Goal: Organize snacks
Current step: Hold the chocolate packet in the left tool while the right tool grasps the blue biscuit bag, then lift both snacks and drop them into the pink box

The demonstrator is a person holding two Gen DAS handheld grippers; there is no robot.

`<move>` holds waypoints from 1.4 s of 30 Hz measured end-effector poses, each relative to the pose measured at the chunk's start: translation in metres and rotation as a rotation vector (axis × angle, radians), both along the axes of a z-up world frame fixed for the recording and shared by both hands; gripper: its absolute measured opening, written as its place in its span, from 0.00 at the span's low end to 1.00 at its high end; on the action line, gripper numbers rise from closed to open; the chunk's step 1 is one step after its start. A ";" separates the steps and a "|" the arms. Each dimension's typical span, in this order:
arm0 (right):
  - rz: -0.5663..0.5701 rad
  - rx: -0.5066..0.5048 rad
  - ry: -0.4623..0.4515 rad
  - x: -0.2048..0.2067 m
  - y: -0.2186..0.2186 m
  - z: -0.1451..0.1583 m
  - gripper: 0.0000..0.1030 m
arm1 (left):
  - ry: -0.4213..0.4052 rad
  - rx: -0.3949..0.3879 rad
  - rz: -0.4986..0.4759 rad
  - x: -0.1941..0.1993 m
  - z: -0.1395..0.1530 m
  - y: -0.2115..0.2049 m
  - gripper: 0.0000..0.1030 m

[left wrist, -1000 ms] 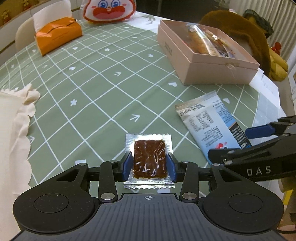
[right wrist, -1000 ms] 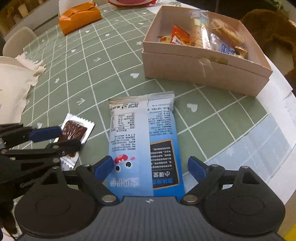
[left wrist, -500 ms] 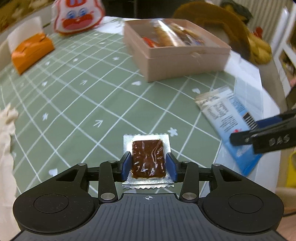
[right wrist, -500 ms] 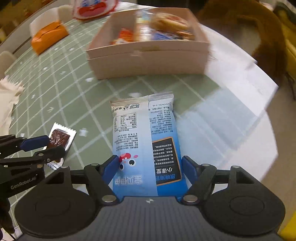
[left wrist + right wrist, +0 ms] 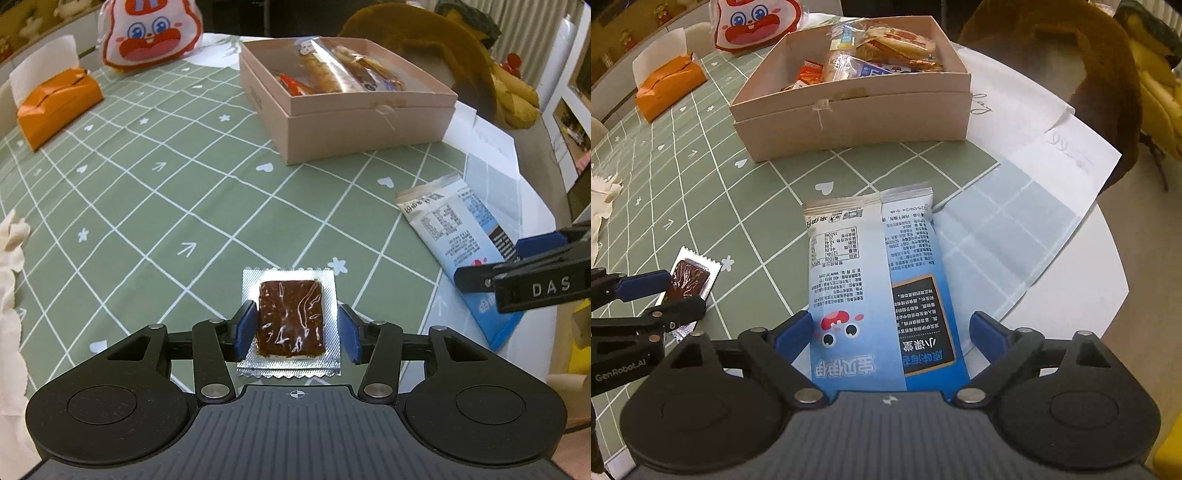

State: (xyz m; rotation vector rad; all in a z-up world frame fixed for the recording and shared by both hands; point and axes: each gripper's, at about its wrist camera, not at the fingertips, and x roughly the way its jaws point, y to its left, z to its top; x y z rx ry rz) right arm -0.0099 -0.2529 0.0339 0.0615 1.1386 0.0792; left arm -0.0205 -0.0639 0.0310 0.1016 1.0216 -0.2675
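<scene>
My left gripper [image 5: 296,328] is shut on a small brown snack in a silver wrapper [image 5: 290,319] and holds it above the green tablecloth. It also shows in the right wrist view [image 5: 687,280]. My right gripper [image 5: 888,338] is shut on a blue and white snack packet [image 5: 879,280], which also shows at the right of the left wrist view [image 5: 458,236]. An open pink box [image 5: 354,122] with several snacks inside stands ahead; it also shows in the right wrist view [image 5: 857,110].
An orange tissue box [image 5: 55,103] and a rabbit-face cushion [image 5: 151,31] lie at the far left. White cloth [image 5: 9,280] lies at the left edge. White paper [image 5: 1034,155] covers the table's right rim. A brown plush [image 5: 424,44] sits behind the box.
Both grippers have lifted their snacks off the table and swung toward the pink box, which now looks nearer and more central in both views.
</scene>
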 end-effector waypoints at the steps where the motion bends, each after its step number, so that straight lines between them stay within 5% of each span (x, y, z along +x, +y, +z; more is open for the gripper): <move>1: 0.001 -0.002 -0.001 0.000 0.000 0.000 0.93 | 0.006 -0.008 0.003 0.001 0.000 0.001 0.51; 9: 0.022 -0.046 -0.010 0.000 0.008 -0.004 0.96 | 0.067 -0.162 0.063 0.012 0.003 0.027 0.48; 11: 0.031 -0.061 -0.015 0.000 0.009 -0.004 0.96 | 0.056 -0.127 0.056 0.010 0.003 0.023 0.41; 21: 0.034 -0.064 -0.022 0.000 0.009 -0.006 1.00 | -0.009 0.021 -0.020 -0.001 0.000 0.000 0.44; 34: 0.005 -0.043 -0.034 0.007 -0.005 -0.006 0.99 | -0.056 0.044 -0.035 -0.009 -0.001 -0.004 0.42; 36: 0.018 -0.054 -0.043 0.007 -0.003 -0.005 0.95 | -0.063 0.047 -0.033 -0.010 -0.001 -0.005 0.42; 38: 0.056 -0.064 -0.060 0.006 -0.001 -0.001 0.80 | -0.067 0.041 -0.035 -0.012 0.000 -0.005 0.42; 42: 0.057 0.046 -0.087 0.008 -0.016 0.023 0.77 | -0.140 -0.008 -0.007 -0.017 0.024 -0.003 0.41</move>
